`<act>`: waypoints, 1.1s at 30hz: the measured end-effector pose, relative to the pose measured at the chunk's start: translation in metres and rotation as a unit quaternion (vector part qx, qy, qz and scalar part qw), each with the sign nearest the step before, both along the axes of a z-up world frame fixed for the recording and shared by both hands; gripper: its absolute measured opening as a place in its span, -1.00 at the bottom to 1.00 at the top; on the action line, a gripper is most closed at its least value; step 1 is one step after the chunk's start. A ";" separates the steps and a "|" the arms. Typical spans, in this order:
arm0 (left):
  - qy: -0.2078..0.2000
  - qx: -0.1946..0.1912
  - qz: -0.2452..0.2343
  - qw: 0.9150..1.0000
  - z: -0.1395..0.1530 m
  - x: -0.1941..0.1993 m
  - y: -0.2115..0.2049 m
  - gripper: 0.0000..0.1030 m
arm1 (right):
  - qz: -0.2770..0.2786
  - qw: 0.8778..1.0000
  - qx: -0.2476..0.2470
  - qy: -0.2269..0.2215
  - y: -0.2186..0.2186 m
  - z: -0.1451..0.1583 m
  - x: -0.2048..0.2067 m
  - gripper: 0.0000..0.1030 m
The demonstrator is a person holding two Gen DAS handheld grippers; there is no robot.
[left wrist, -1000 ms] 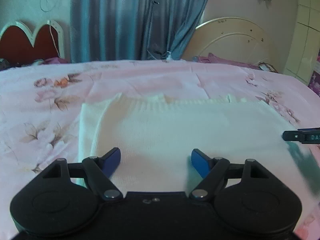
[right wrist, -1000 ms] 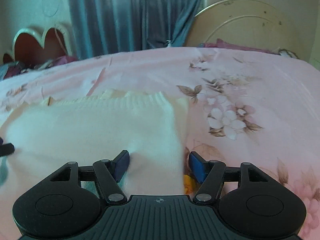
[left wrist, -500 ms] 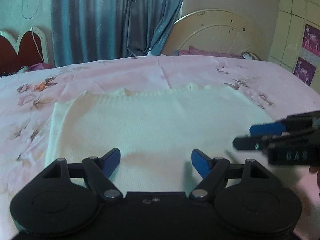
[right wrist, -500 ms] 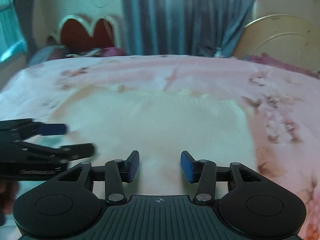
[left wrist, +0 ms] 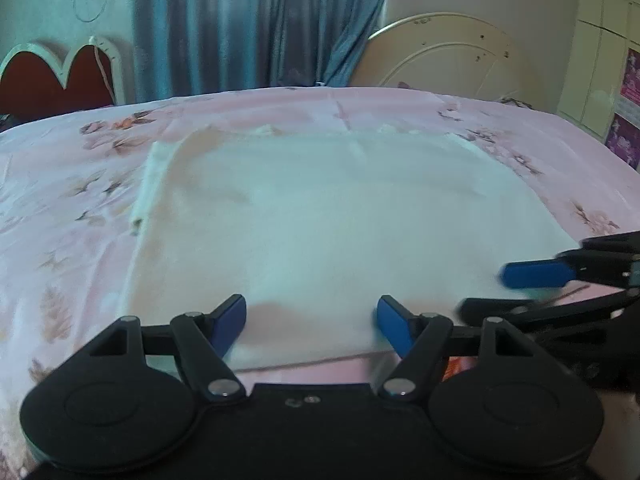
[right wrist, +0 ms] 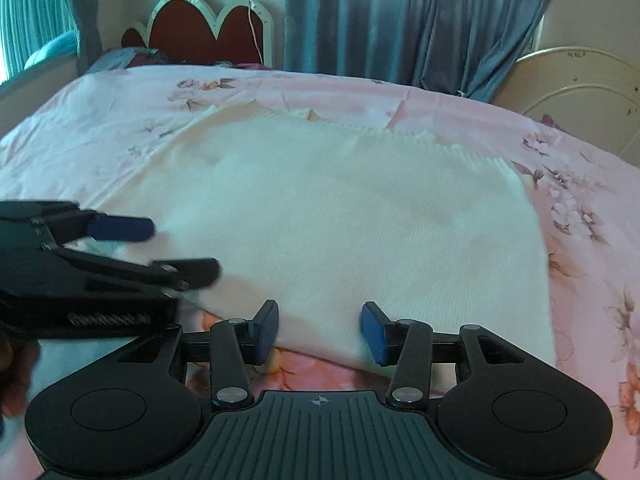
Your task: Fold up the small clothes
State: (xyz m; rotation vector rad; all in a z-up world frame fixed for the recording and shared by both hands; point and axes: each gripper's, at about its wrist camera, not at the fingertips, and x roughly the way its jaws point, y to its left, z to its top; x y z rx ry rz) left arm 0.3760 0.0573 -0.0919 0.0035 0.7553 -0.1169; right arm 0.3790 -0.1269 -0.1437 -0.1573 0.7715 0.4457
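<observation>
Both tongs, left (left wrist: 311, 320) and right (right wrist: 320, 330), now sit released at the sweater's (right wrist: 340, 216) near edge, lined up to grab it.

Ribbed cream knit sweater (right wrist: 344, 216) on smooth floral cotton bedsheet (right wrist: 120, 104)

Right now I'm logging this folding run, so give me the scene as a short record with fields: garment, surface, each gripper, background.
garment: cream ribbed knit top, lying flat, near hem toward the cameras
surface: pink floral bedsheet
left gripper: open, at the garment's near edge, holding nothing
right gripper: open, at the near hem, holding nothing
gripper spacing: side by side, each visible in the other's view
background: blue-grey curtain; red heart-shaped headboard
</observation>
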 end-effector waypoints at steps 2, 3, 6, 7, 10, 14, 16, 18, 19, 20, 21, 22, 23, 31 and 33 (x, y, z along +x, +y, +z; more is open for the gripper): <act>0.000 -0.002 0.010 1.000 0.001 -0.005 0.011 0.38 | -0.024 1.000 -0.001 -0.002 -0.017 0.002 -0.002 -0.10; 0.000 -0.005 0.014 1.000 0.000 -0.007 0.017 0.38 | -0.041 0.999 -0.006 -0.001 -0.029 0.002 -0.002 -0.15; 0.000 -0.010 0.034 0.999 0.000 -0.015 0.034 0.33 | -0.085 0.996 -0.002 0.019 -0.065 -0.002 -0.002 -0.72; 0.000 -0.010 0.040 0.999 0.000 -0.017 0.038 0.34 | -0.096 0.995 -0.008 0.019 -0.073 -0.003 -0.002 -0.89; 0.003 -0.014 0.045 0.999 0.002 -0.017 0.041 0.29 | -0.100 0.995 -0.003 0.026 -0.082 -0.003 -0.001 -1.00; -0.002 -0.023 0.055 0.998 0.008 -0.016 0.043 0.22 | -0.124 0.992 0.010 0.005 -0.088 0.012 -0.002 -1.00; 0.010 -0.021 0.056 0.998 0.002 -0.015 0.044 0.21 | -0.128 0.991 -0.013 0.037 -0.090 -0.003 0.005 -1.00; 0.007 -0.022 0.054 0.998 0.000 -0.015 0.045 0.22 | -0.113 0.993 -0.018 0.030 -0.091 -0.003 0.004 -1.00; 0.008 -0.019 0.053 0.998 0.000 -0.015 0.045 0.22 | -0.111 0.993 -0.019 0.032 -0.091 -0.002 0.004 -1.00; 0.009 -0.020 0.054 0.998 0.001 -0.015 0.045 0.22 | -0.111 0.993 -0.018 0.033 -0.092 -0.002 0.004 -1.00; 0.010 -0.023 0.056 0.998 0.001 -0.016 0.046 0.22 | -0.112 0.993 -0.018 0.033 -0.092 -0.001 0.003 -1.00; 0.011 -0.025 0.060 0.998 0.003 -0.016 0.046 0.22 | -0.114 0.993 -0.017 0.030 -0.093 0.001 0.000 -1.00; 0.012 -0.026 0.063 0.998 0.005 -0.018 0.046 0.22 | -0.120 0.992 -0.013 0.023 -0.094 0.004 -0.003 -1.00; 0.002 -0.081 0.111 0.991 0.023 -0.036 0.046 0.21 | -0.108 0.992 0.067 -0.024 -0.089 0.034 -0.040 0.04; 0.006 -0.094 0.117 0.989 0.022 -0.039 0.047 0.19 | -0.106 0.991 0.075 -0.025 -0.086 0.037 -0.041 -0.33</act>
